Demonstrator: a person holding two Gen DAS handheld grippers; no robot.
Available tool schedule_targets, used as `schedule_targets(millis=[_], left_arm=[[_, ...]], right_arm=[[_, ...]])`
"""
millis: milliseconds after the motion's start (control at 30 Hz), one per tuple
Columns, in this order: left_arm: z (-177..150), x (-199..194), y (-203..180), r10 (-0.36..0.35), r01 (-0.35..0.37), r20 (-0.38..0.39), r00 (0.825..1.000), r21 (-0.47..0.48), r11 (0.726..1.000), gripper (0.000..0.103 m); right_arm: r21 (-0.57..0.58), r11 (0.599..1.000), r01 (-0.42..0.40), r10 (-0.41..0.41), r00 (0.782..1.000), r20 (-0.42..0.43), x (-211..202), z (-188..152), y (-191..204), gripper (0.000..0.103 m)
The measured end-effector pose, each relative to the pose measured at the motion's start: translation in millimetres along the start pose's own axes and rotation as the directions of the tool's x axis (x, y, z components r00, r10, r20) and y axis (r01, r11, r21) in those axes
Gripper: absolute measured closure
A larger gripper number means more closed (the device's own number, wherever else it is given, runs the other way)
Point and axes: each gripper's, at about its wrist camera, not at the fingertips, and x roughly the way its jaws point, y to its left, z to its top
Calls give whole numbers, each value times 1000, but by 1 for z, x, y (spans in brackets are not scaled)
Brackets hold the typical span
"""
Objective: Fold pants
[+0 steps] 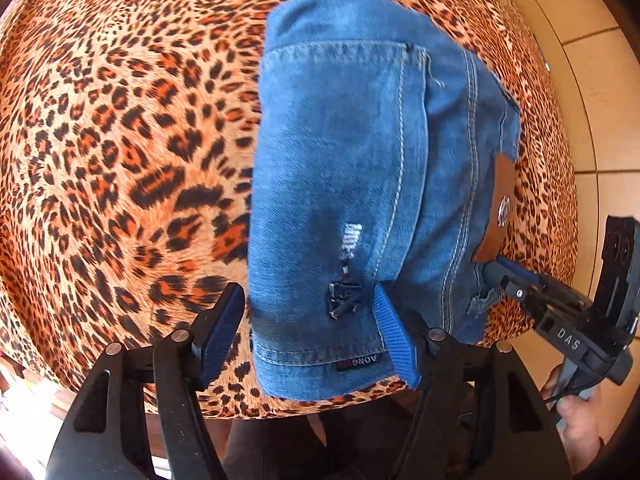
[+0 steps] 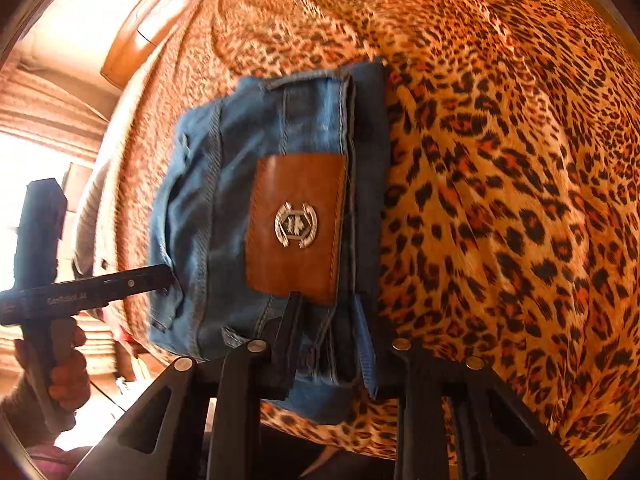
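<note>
Blue denim pants (image 1: 360, 184) lie folded into a compact bundle on a leopard-print cover (image 1: 120, 140). My left gripper (image 1: 312, 332) is open, its jaws straddling the bundle's near hem edge. In the right wrist view the pants (image 2: 224, 200) show a brown leather patch (image 2: 296, 228) with a metal emblem. My right gripper (image 2: 330, 344) has its jaws close together around the waistband edge below the patch. The right gripper also shows in the left wrist view (image 1: 560, 312), at the bundle's right corner. The left gripper body (image 2: 80, 288) shows at the bundle's left side.
The leopard-print cover (image 2: 500, 200) spreads wide to the right of the bundle and beyond it. Tan tiled floor (image 1: 600, 80) lies past the cover's right edge. A wooden piece of furniture (image 2: 152, 28) stands at the far left. The person's hands hold both handles.
</note>
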Motion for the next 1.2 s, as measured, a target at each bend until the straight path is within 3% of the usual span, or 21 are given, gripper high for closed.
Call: schedule_targets(millis=[133, 167, 233, 333, 467, 900, 967, 1033, 1200], left_arm=[[12, -37, 1, -14, 11, 114, 993, 23, 1000, 39], [18, -46, 5, -19, 17, 140, 990, 17, 1000, 38], [34, -57, 15, -44, 48, 158, 987, -19, 999, 36], [53, -58, 22, -74, 84, 151, 986, -64, 994, 35], [67, -56, 17, -13, 22, 162, 987, -55, 998, 35], [74, -39, 7, 45, -45, 133, 990, -6, 999, 35], [78, -38, 15, 22, -19, 122, 992, -25, 1000, 35], [79, -35, 28, -47, 53, 87, 995, -68, 996, 35], [75, -14, 52, -172, 172, 14, 985, -167, 971, 32]], right_arm=[[60, 995, -78, 73, 993, 92, -37, 5, -10, 70], [84, 993, -84, 73, 990, 124, -47, 8, -14, 54], [140, 985, -104, 78, 981, 179, -61, 14, -25, 33], [212, 969, -128, 85, 976, 200, -65, 21, -39, 33], [260, 957, -131, 85, 980, 182, -57, 29, -46, 33], [301, 949, -91, 65, 993, 95, -14, 46, -36, 29], [309, 946, -98, 72, 993, 94, -10, 50, -36, 27], [315, 943, -110, 81, 991, 103, -5, 61, -36, 24], [322, 934, -152, 119, 986, 120, 4, 67, -37, 22]])
